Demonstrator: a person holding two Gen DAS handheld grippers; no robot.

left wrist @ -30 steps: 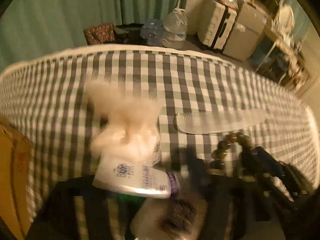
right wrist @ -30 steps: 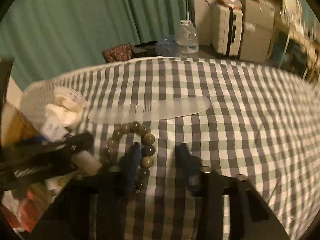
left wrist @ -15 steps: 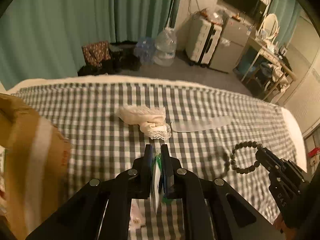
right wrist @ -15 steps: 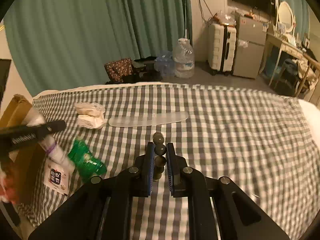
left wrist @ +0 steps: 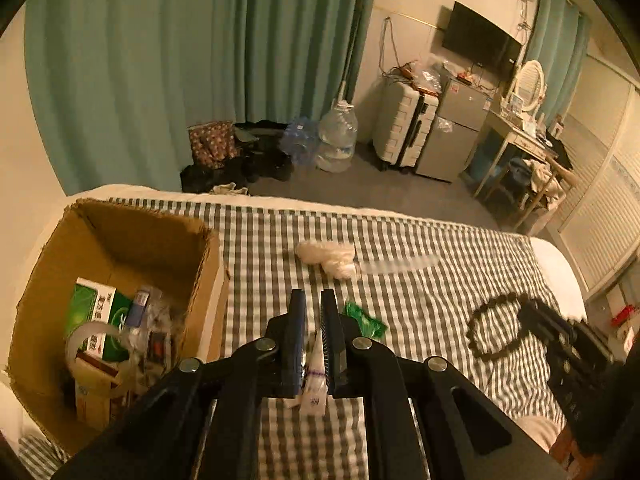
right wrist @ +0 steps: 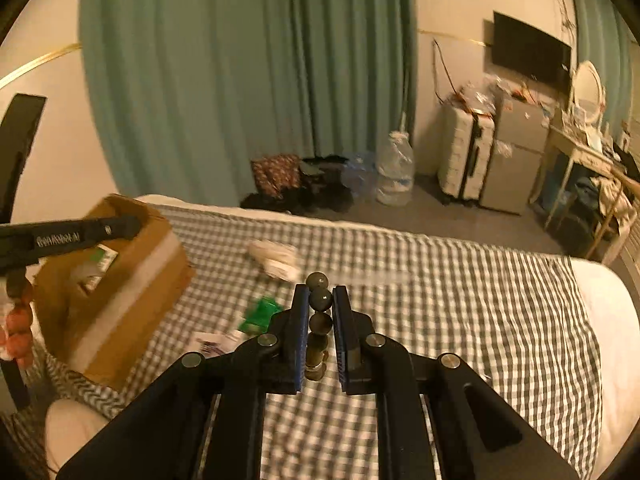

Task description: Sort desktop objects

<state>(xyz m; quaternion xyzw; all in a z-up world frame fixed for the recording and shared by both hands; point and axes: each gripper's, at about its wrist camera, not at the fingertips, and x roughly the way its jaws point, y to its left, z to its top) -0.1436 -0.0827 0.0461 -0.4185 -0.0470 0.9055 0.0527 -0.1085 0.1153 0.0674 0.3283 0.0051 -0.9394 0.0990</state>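
My left gripper (left wrist: 313, 304) is shut on a white tube (left wrist: 316, 380) and holds it above the checked bed, just right of an open cardboard box (left wrist: 208, 248). In the right wrist view, my right gripper (right wrist: 320, 292) is shut on a dark bead bracelet (right wrist: 321, 299), whose beads stand up between the pads. From the left wrist view that bracelet (left wrist: 490, 336) hangs as a loop off the right gripper (left wrist: 532, 312). On the bedcover lie a white lacy cloth (left wrist: 326, 254), a pale comb (left wrist: 396, 266) and a green packet (left wrist: 362, 320).
The box holds a green carton (left wrist: 100, 308) and several small items. A small white packet (right wrist: 212, 344) lies near the box. Beyond the bed's far edge are water jugs (left wrist: 336, 136), bags, a suitcase (left wrist: 400, 128) and a desk.
Both grippers have shut, the left on the tube and the right on the bracelet. Both have lifted well off the bedcover, and the box has come into the left view.
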